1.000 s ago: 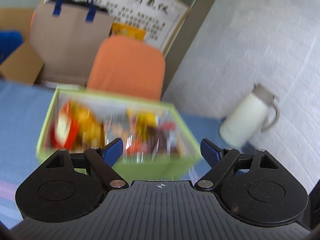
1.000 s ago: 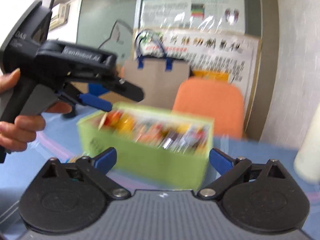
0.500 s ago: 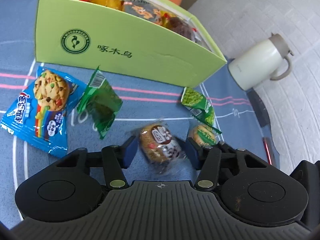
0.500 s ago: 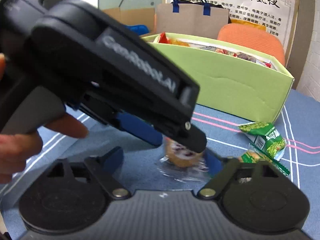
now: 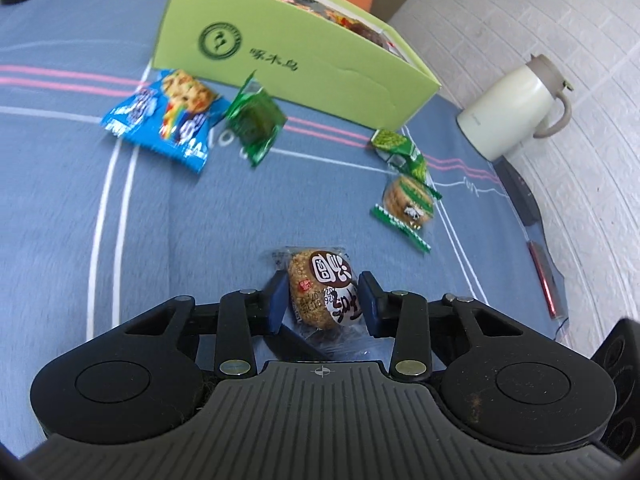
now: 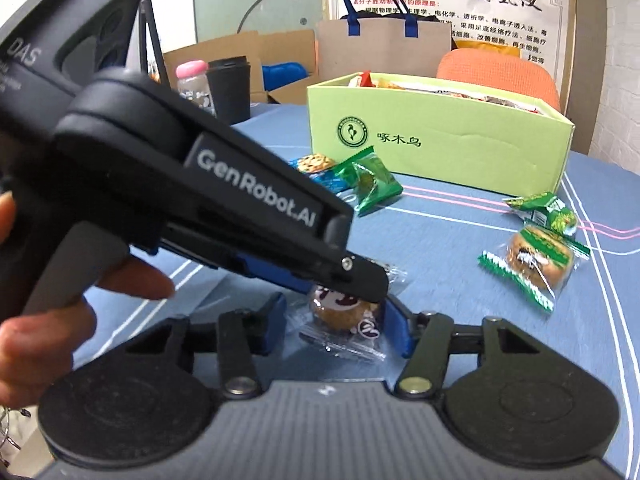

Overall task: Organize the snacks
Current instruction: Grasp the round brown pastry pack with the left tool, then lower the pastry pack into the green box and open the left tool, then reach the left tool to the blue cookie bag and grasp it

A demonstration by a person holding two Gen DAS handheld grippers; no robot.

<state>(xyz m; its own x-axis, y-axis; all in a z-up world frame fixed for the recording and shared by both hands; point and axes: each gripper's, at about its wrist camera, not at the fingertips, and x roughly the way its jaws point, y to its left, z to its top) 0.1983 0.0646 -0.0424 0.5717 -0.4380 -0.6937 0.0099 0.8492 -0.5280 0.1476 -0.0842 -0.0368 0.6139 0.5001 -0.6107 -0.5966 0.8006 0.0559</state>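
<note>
Clamped on the sesame cake [image 5: 325, 294], the left gripper [image 5: 323, 307] sits short of the green snack box [image 5: 304, 60]; right gripper [image 6: 340, 322] straddles it, jaws apart. Left gripper's body blocks the right view; only left wrist catches the thermos [image 5: 512, 114].

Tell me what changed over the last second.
The left hand-held gripper came down from over the green box to the table and closed around the sesame cake packet. The right hand-held gripper moved in beside it, jaws open. The other loose snacks stayed on the table.
</note>
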